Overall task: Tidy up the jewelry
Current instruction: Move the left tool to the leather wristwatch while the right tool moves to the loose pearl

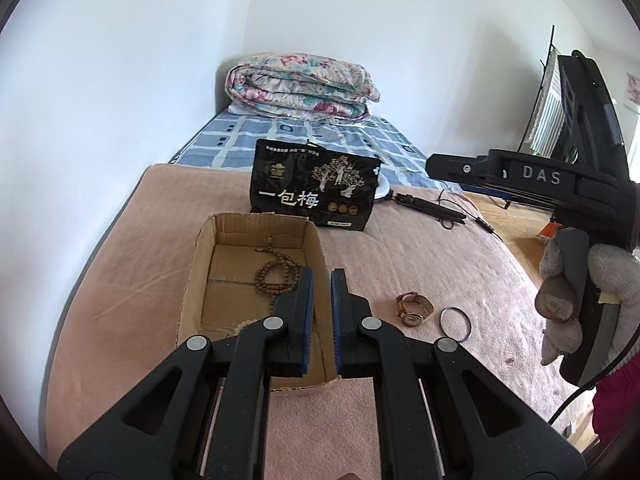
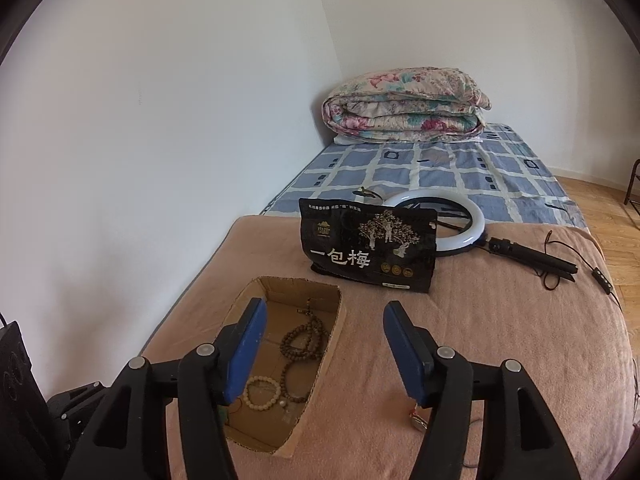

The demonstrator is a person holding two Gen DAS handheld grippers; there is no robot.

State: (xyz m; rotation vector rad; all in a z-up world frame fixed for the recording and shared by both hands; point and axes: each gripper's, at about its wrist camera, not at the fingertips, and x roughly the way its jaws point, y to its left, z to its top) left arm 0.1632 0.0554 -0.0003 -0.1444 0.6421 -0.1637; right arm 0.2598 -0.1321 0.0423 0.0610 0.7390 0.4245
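The left gripper [image 1: 322, 280], nearest its camera, has its blue pads almost together with only a thin gap and nothing between them, poised over the near rim of the cardboard box [image 1: 192, 280]. The right gripper [image 2: 324, 316] stands with jaws well apart and empty, above the box's right wall. Inside the box lie a string of dark wooden beads [image 2: 304, 340] and a pale bead bracelet [image 2: 262, 394]. Still out on the pink blanket [image 1: 420, 248], just right of the box, rest a watch [image 1: 414, 309] and a metal bangle [image 1: 456, 324]. Judging by this, sorting is partway done; next, one gripper should descend on the watch or bangle and close.
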